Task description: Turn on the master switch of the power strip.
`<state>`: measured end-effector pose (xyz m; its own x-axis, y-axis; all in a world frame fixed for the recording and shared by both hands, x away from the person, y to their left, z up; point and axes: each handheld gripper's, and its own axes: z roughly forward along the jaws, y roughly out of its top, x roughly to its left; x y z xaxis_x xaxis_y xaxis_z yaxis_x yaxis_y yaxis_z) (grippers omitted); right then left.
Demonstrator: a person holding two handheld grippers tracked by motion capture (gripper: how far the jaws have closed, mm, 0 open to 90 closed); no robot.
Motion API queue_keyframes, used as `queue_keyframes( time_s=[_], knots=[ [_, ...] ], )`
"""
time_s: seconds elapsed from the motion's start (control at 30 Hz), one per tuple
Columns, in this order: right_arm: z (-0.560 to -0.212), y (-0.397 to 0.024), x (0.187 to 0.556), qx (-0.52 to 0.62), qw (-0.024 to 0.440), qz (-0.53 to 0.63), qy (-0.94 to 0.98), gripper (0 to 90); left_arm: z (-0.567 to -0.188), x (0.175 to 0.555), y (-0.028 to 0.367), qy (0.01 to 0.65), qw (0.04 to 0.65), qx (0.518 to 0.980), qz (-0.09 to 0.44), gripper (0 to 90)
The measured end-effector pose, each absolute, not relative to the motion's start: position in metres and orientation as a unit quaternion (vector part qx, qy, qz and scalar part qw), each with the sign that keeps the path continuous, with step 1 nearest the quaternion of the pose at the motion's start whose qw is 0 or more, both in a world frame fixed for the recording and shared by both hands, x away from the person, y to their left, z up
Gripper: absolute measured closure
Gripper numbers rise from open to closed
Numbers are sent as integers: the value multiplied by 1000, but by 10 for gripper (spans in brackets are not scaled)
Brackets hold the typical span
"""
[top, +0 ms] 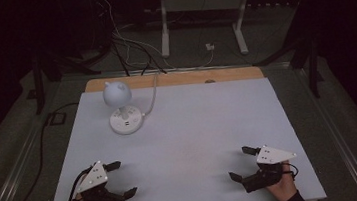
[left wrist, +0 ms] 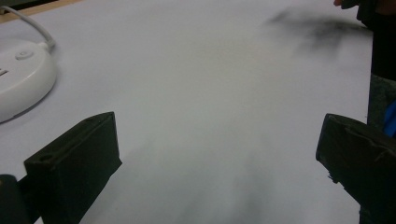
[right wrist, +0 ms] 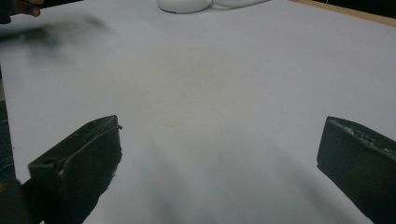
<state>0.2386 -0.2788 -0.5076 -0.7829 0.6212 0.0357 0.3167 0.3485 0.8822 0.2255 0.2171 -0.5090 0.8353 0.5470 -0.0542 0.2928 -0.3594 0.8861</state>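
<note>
A small white lamp (top: 117, 94) with a round head stands on a round white base (top: 126, 120) at the back left of the white table (top: 190, 134); its cord runs off the far edge. Part of that base (left wrist: 21, 84) lies at the left of the left gripper view, and at the top of the right gripper view its base (right wrist: 184, 4) peeks in. My left gripper (top: 123, 177) rests near the front left corner, jaws wide apart, nothing between them. My right gripper (top: 239, 163) rests near the front right, open and empty too. Both point toward the table's middle.
A wooden strip (top: 174, 78) edges the table's far side. Beyond it, cables (top: 125, 40) and a white metal stand (top: 202, 12) sit on the dark floor. A black cable (top: 45, 139) runs along the table's left side.
</note>
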Motion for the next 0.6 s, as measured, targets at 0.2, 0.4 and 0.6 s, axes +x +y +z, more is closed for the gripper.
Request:
queue_keyframes(
  time_s=[0.2,0.4,0.6],
  knots=[
    [-509,-279,239,292,152,483,811,0,-508,224,216,251,502,818,127,1],
    [-509,-279,241,293,149,484,811,0,-508,225,217,245,508,819,107,1],
    [-507,-278,240,290,151,483,812,0,-509,225,214,238,496,828,106,1]
  ],
)
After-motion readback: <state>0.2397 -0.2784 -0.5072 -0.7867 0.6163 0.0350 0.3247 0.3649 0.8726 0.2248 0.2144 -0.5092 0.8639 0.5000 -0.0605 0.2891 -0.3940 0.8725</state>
